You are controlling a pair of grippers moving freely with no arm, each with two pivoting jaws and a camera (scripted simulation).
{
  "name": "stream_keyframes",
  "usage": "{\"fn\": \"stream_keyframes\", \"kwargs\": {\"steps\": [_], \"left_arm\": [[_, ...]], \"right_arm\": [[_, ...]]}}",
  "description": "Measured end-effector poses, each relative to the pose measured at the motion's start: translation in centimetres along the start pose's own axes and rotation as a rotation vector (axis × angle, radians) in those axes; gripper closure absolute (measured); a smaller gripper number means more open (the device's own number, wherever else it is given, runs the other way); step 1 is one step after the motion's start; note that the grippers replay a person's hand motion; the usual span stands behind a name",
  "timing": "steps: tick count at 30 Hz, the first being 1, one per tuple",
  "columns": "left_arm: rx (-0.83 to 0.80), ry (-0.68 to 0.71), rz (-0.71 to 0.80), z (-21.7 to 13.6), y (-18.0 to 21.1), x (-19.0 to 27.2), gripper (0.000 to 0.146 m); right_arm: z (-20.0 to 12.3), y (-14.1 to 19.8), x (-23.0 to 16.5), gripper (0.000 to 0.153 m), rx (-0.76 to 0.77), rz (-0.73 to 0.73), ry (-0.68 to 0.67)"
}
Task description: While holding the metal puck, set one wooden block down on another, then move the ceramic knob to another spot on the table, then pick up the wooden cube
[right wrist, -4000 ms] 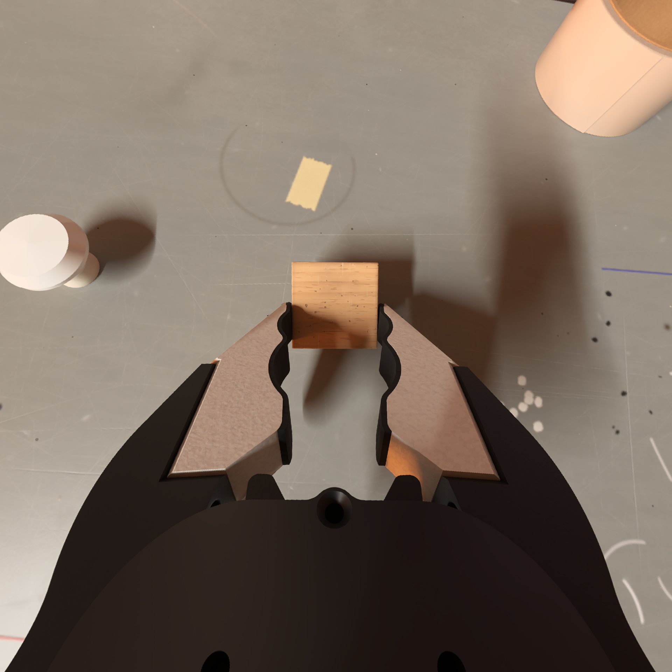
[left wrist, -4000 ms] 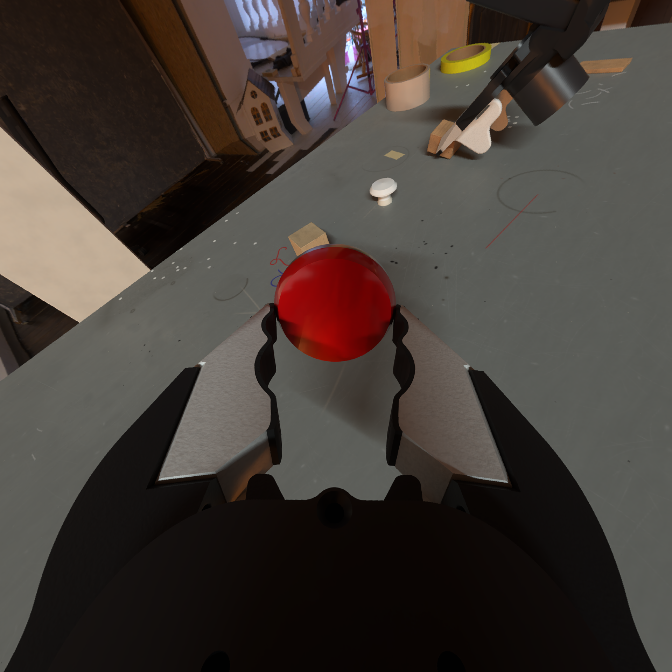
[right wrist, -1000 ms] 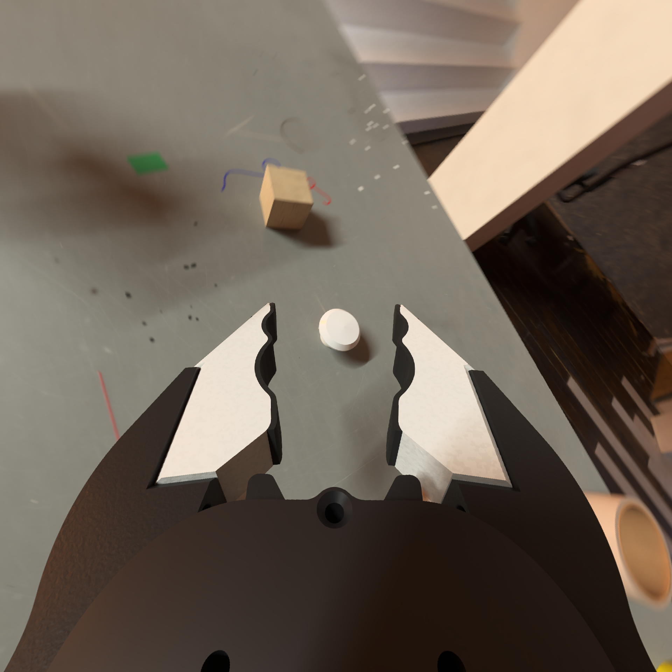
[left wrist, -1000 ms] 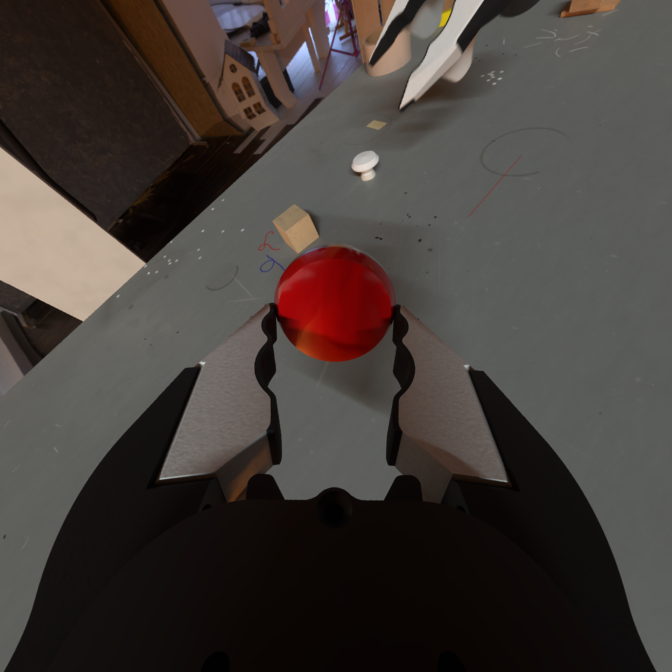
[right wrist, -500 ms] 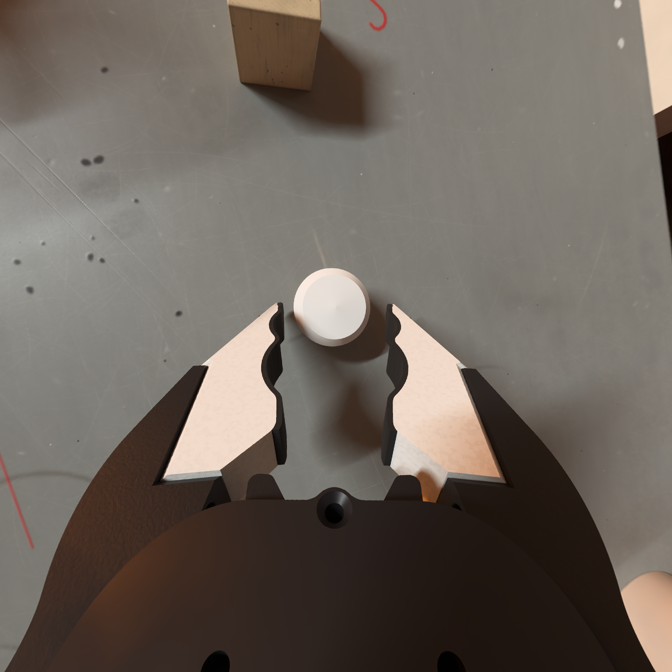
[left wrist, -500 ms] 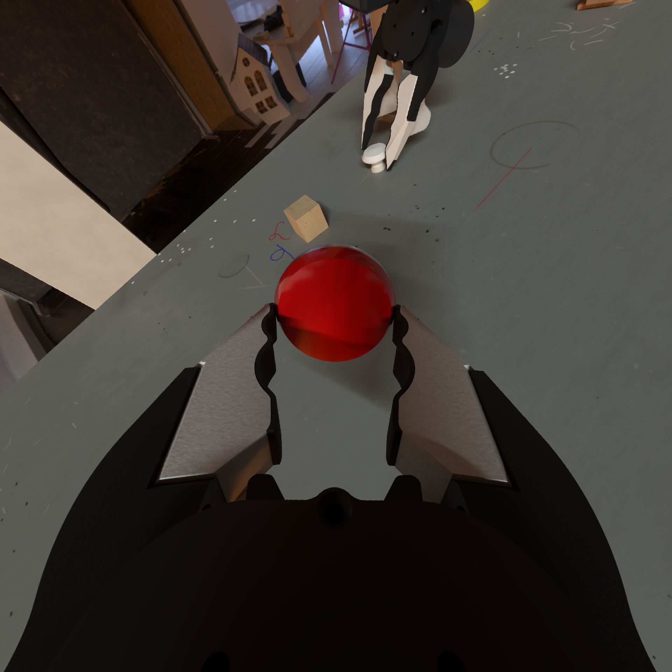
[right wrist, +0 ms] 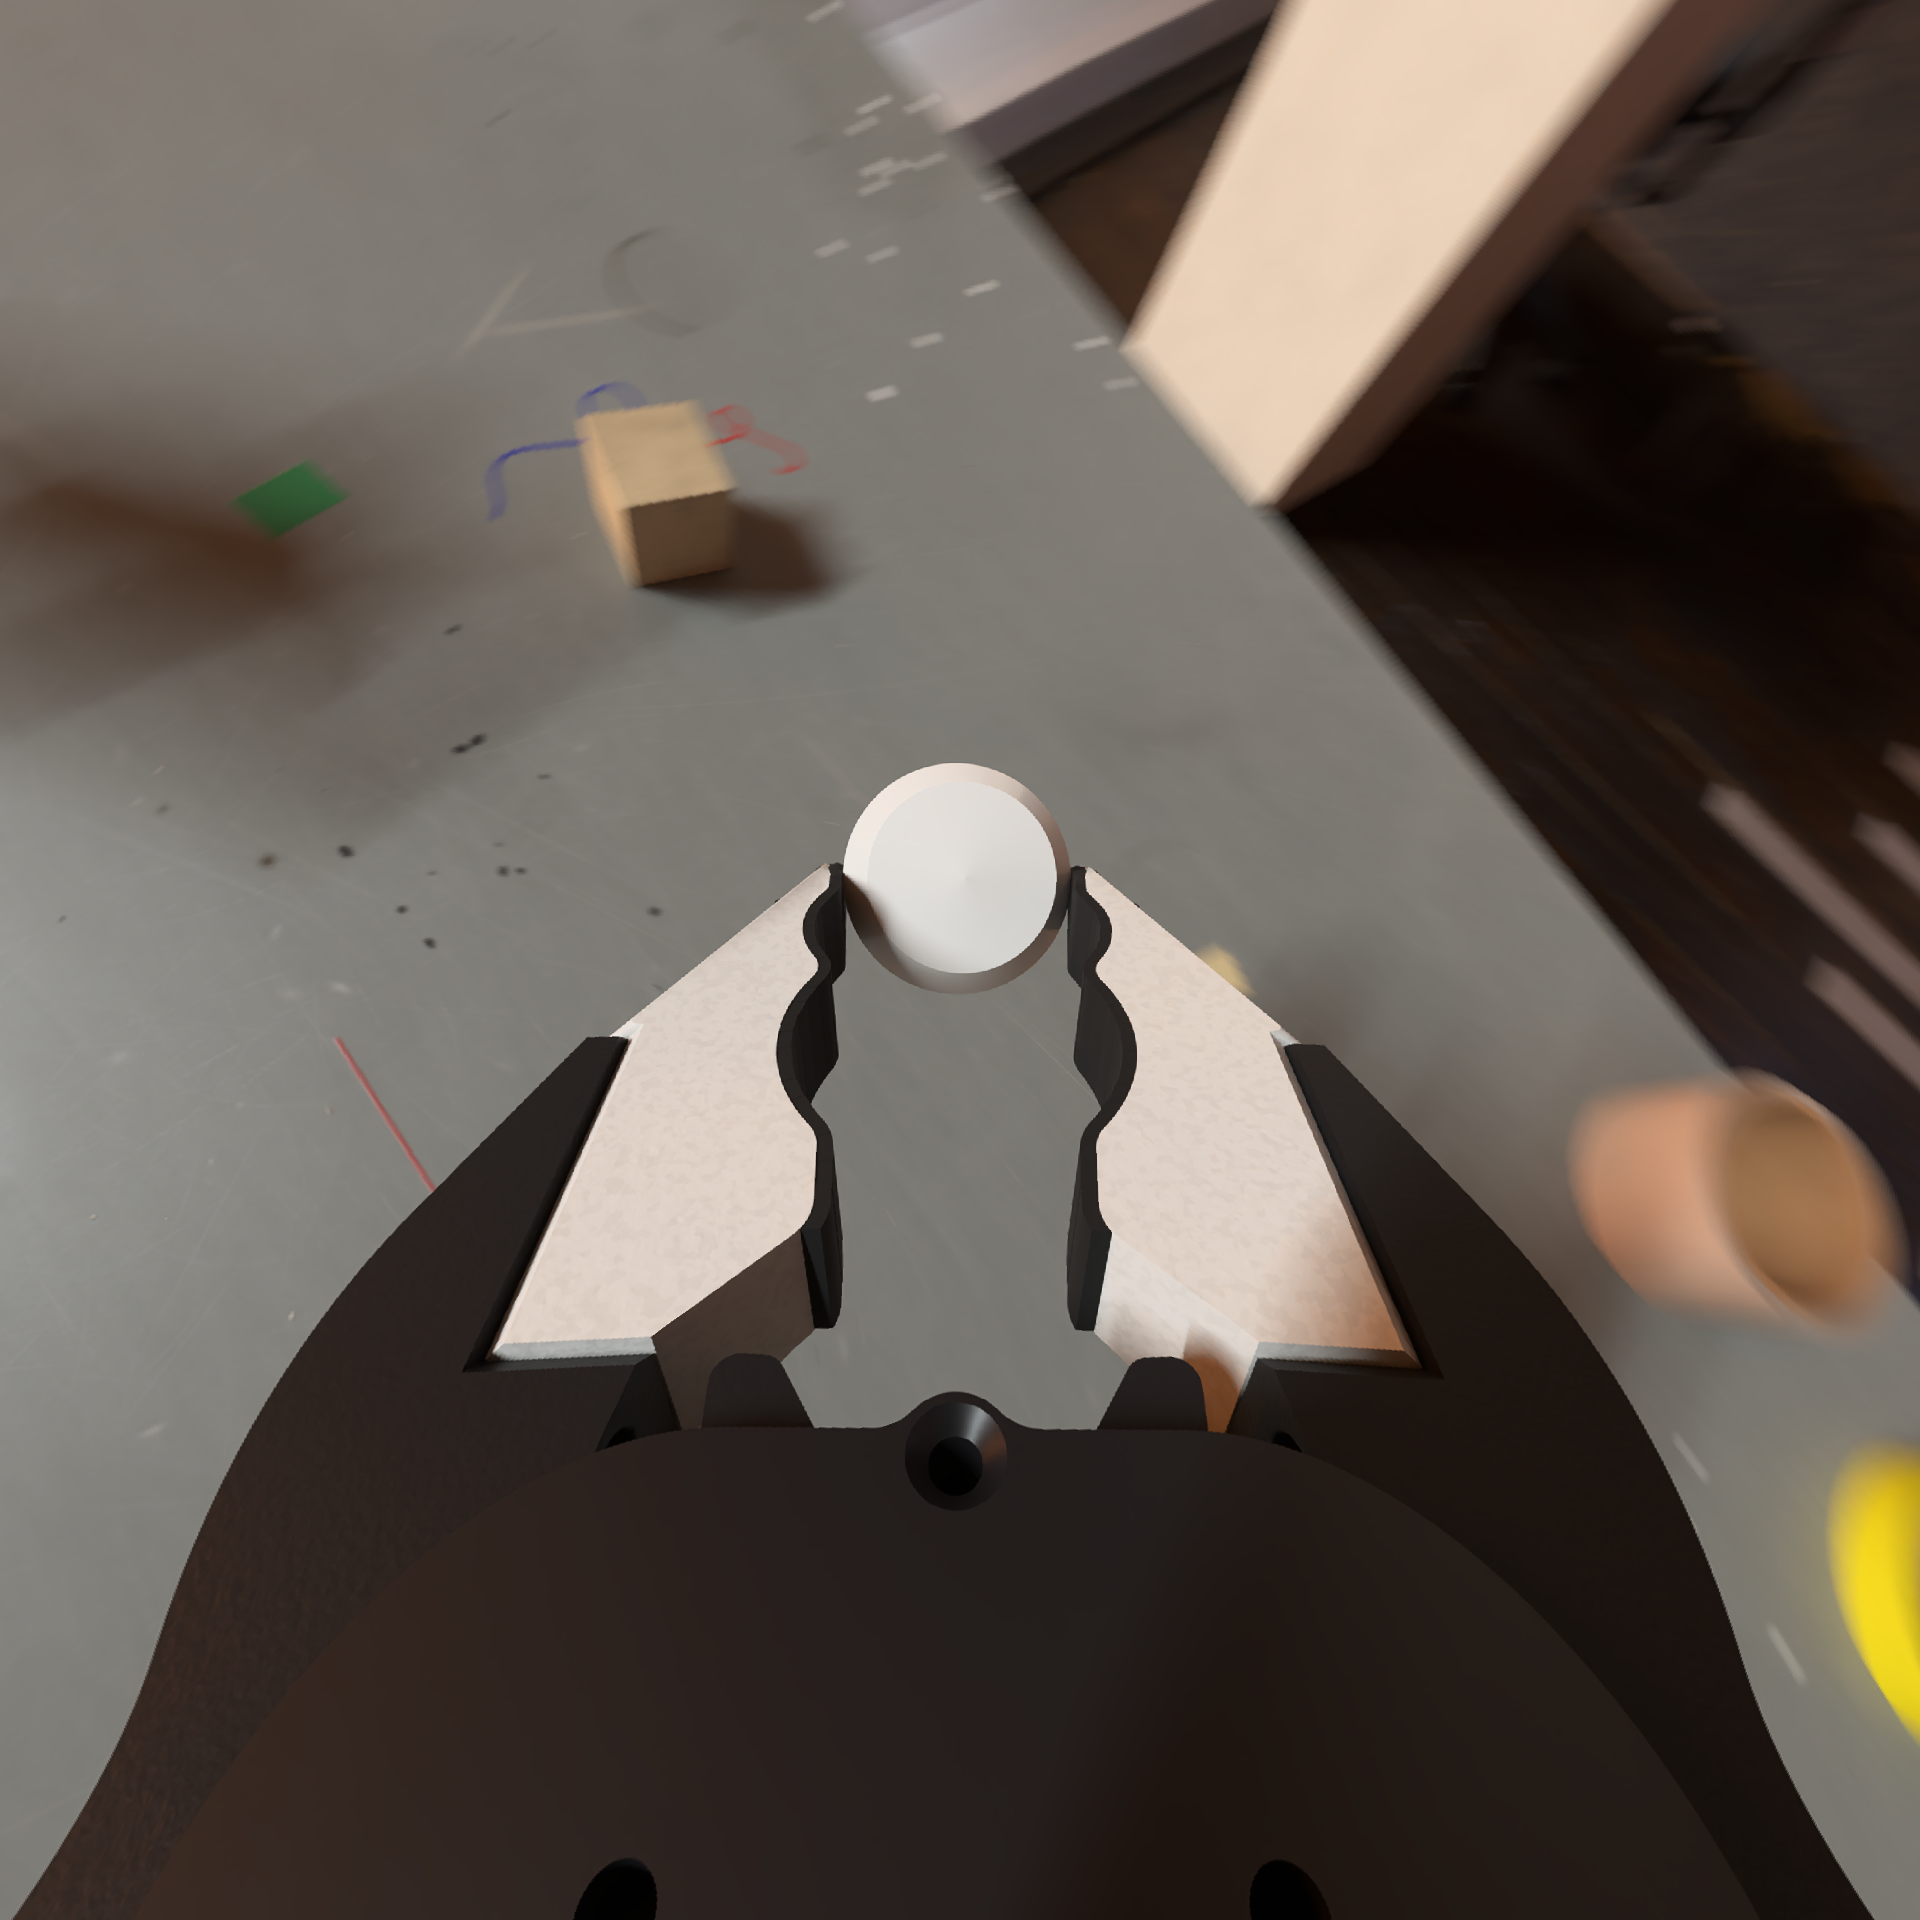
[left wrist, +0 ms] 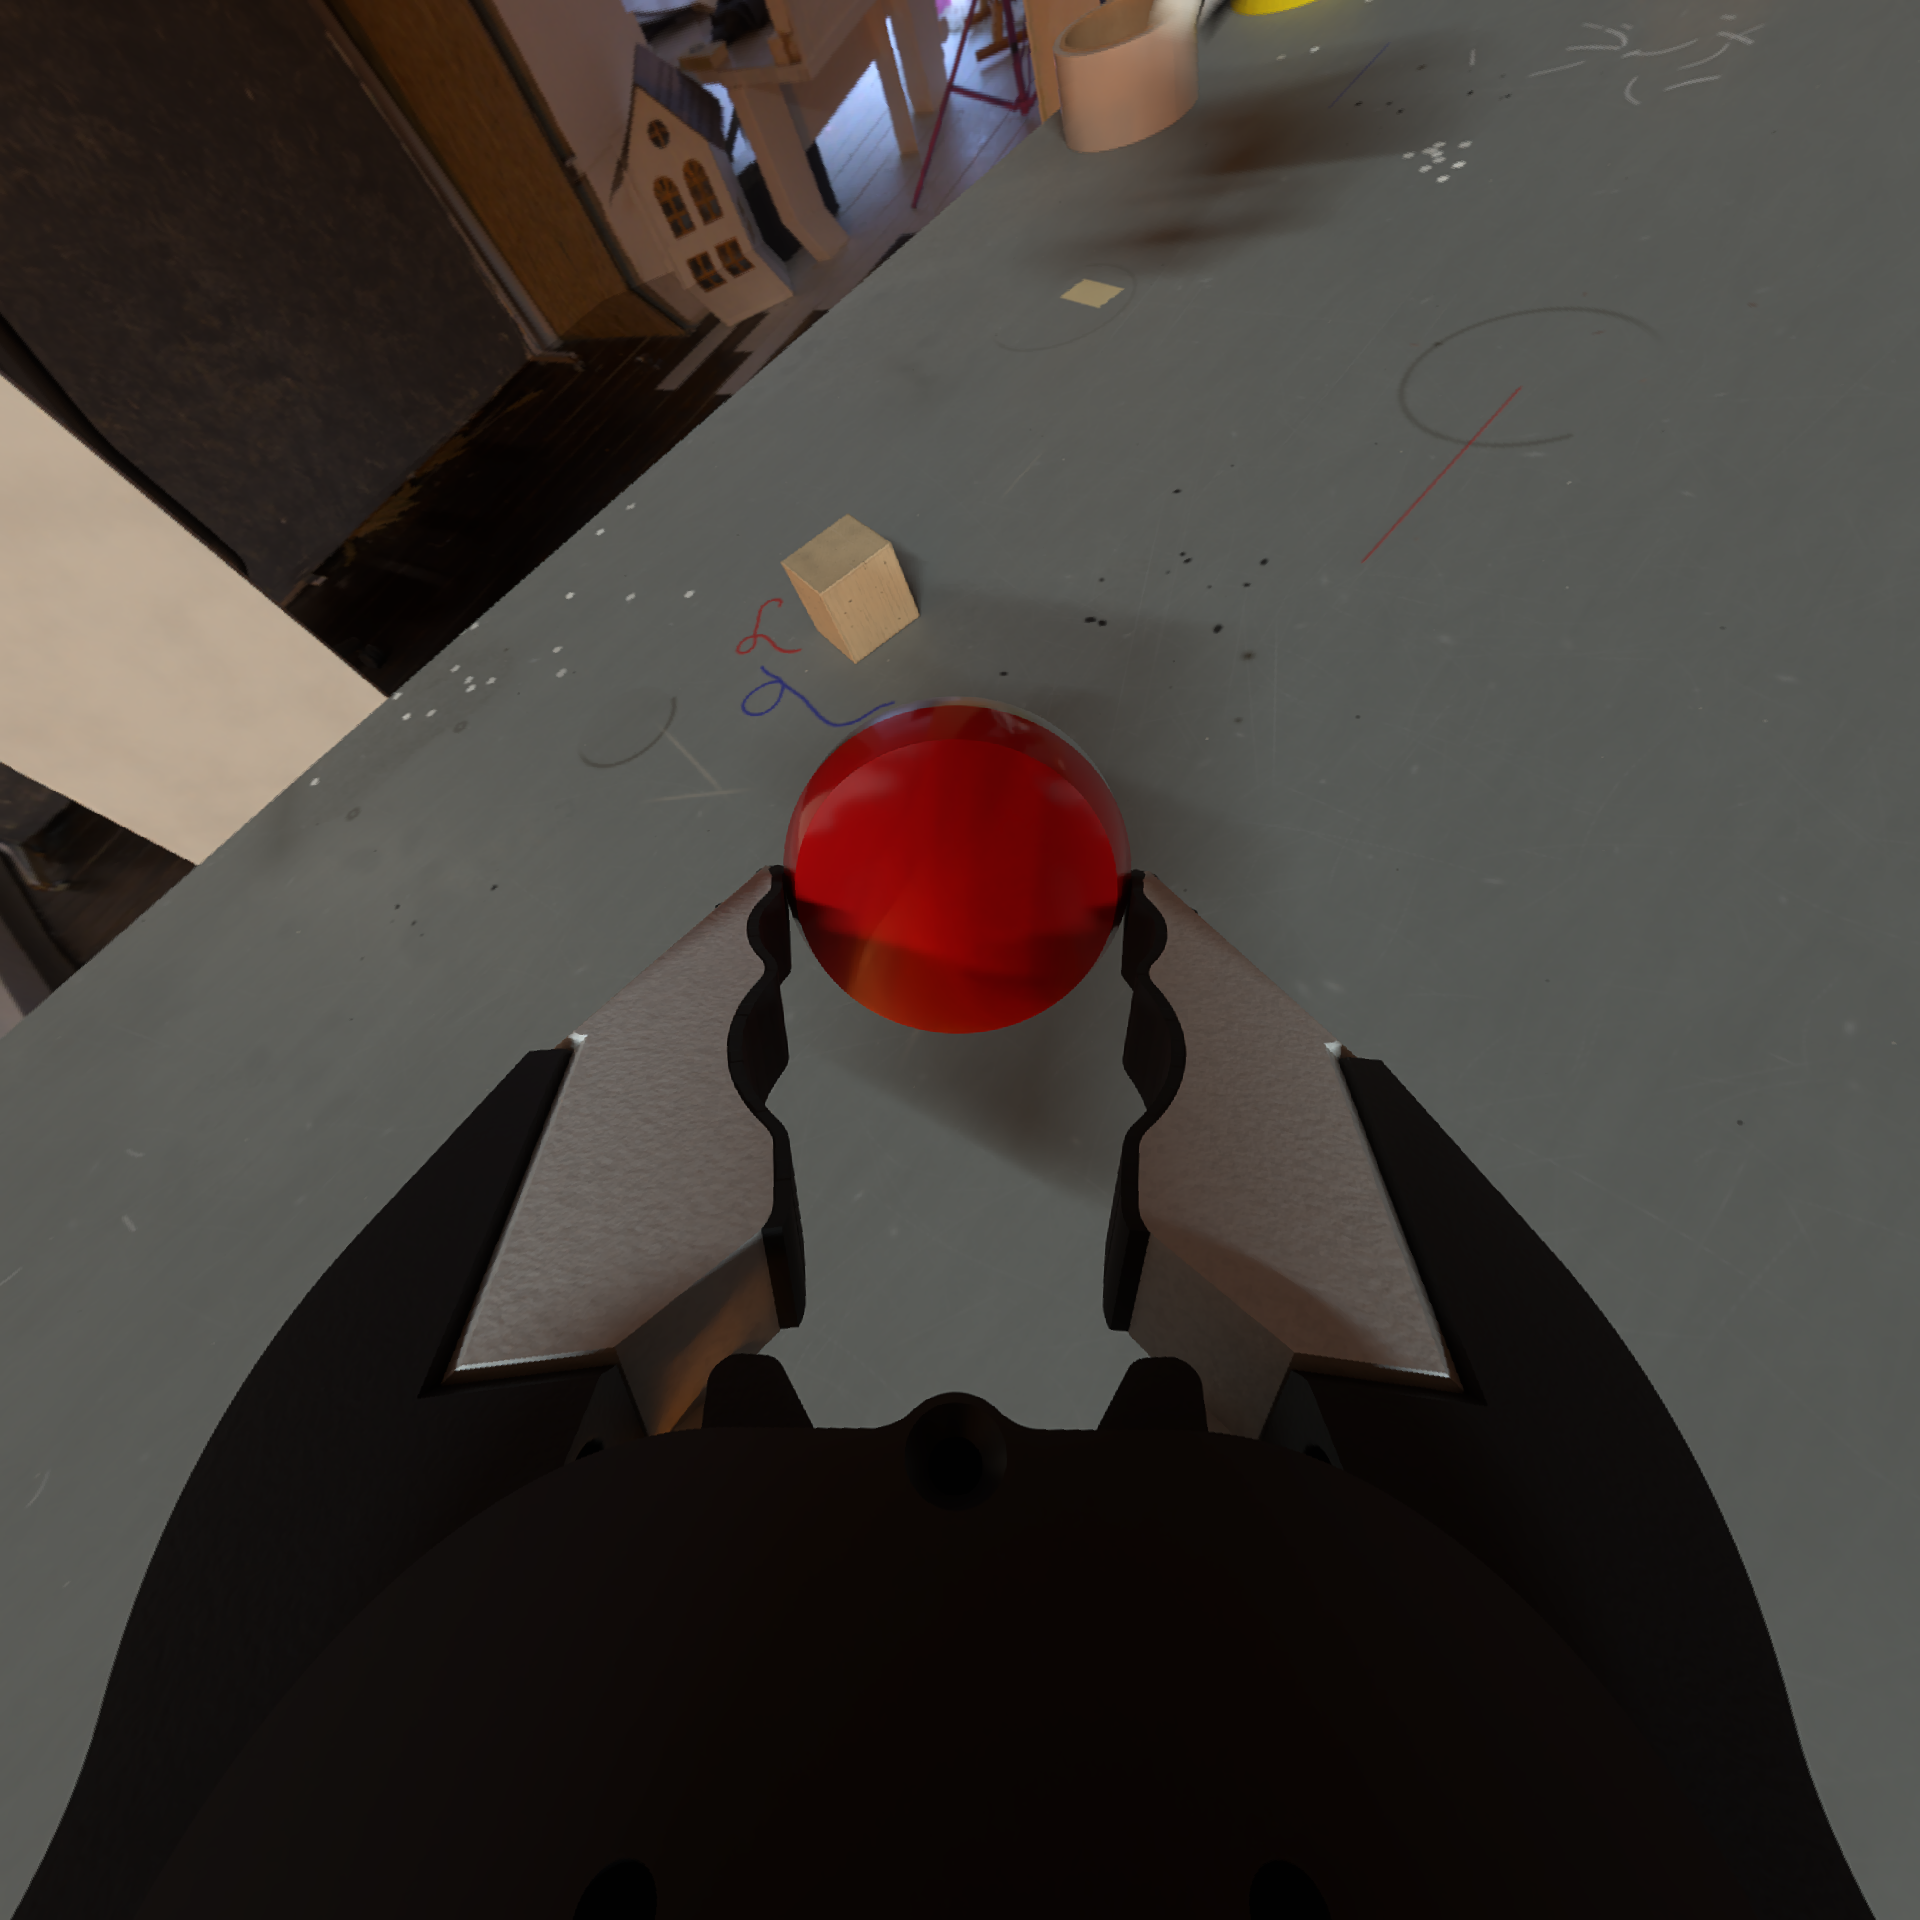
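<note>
My left gripper [left wrist: 956, 894] is shut on the shiny red metal puck [left wrist: 956, 868] and holds it above the grey table [left wrist: 1455, 831]. The pale wooden cube [left wrist: 854, 587] sits on the table just beyond the puck, next to red and blue scribbles. My right gripper [right wrist: 956, 883] is shut on the white ceramic knob [right wrist: 956, 878] and holds it off the table; the view is blurred by motion. The wooden cube also shows in the right wrist view [right wrist: 660, 488], ahead and to the left. The right gripper is not in the left wrist view.
A beige tape roll [left wrist: 1127, 68] stands at the table's far edge, also seen in the right wrist view [right wrist: 1735, 1195] next to a yellow ring [right wrist: 1875, 1579]. The table edge [left wrist: 582, 551] runs diagonally on the left. A small green patch [right wrist: 289, 497] lies on the table.
My right gripper has closed on the knob and lifted it away; knob and right gripper have left the left wrist view. The left gripper still holds the puck.
</note>
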State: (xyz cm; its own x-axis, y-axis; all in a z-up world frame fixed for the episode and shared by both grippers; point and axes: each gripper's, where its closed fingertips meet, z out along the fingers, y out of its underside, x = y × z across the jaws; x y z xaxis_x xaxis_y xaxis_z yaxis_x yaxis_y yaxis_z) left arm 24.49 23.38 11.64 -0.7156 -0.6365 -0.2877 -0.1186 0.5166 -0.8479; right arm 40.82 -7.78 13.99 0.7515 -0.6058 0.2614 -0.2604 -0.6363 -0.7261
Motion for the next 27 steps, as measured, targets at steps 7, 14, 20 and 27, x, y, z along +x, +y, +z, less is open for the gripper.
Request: {"fn": "stream_keyframes", "kwargs": {"steps": [7, 14, 20, 27], "left_arm": [[0.001, 0.046, -0.003, 1.7, 0.5, 0.3, 0.081], [0.015, 0.065, 0.002, 2.1, -0.2, 0.2, 0.081], [0.010, 0.054, 0.018, 1.7, -0.7, 0.2, 0.081], [-0.003, 0.037, 0.020, 1.2, -0.4, 0.1, 0.081]], "right_arm": [[-19.2, 7.7, 9.4, 0.110, -0.048, 0.410, 0.574], [-17.9, 22.9, 11.8, 0.110, -0.328, 0.698, 0.484], [-14.2, 29.1, 11.9, 0.110, -0.474, 0.775, 0.458], [-12.5, 31.8, 12.4, 0.110, -0.578, 0.805, 0.491]]}}
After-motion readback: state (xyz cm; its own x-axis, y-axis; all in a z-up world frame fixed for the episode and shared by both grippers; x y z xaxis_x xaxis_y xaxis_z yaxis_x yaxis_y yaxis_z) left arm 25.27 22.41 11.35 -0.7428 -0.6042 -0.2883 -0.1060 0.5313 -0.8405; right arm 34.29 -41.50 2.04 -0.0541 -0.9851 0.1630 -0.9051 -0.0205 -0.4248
